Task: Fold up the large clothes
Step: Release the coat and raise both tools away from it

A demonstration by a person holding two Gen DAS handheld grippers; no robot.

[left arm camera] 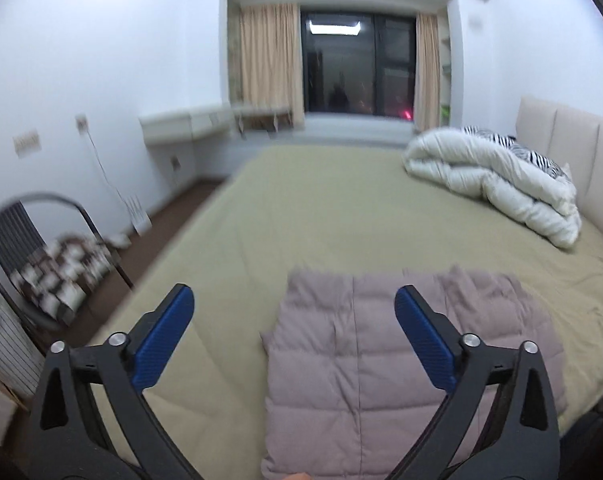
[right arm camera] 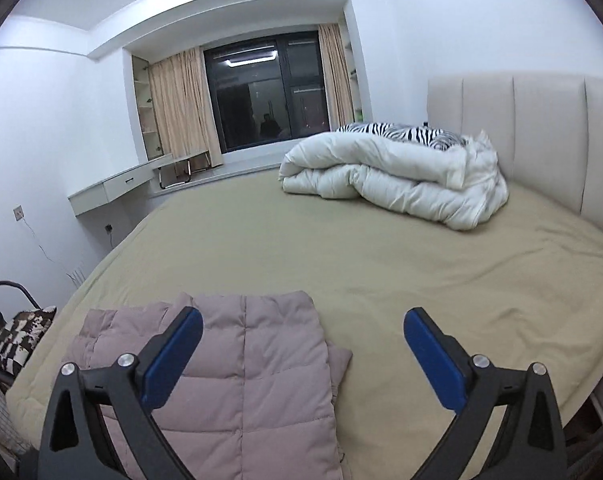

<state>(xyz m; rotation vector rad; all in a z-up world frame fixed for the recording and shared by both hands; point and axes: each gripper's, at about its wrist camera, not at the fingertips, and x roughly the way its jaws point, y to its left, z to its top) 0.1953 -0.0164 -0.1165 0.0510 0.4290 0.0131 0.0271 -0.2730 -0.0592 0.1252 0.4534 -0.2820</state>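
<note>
Folding this mauve quilted down jacket (right arm camera: 237,368) well depends on a symmetric grip, because the padding is thick and slippery. It lies flat on the near part of the olive bedsheet (right arm camera: 381,264), already narrowed to a long panel, with one part sticking out at its right edge; I think this is a tucked sleeve, but the view is not sharp enough to be sure. The left gripper (left arm camera: 293,336) hangs above the jacket with its blue pads (left arm camera: 163,340) wide apart and holding nothing. The right gripper (right arm camera: 303,356) is also spread wide and empty, its left finger over the jacket. For the next fold, each gripper should pinch one near corner through all layers, lift both together, and lay them on the far hem, well away from the white duvet (right arm camera: 397,184).
</note>
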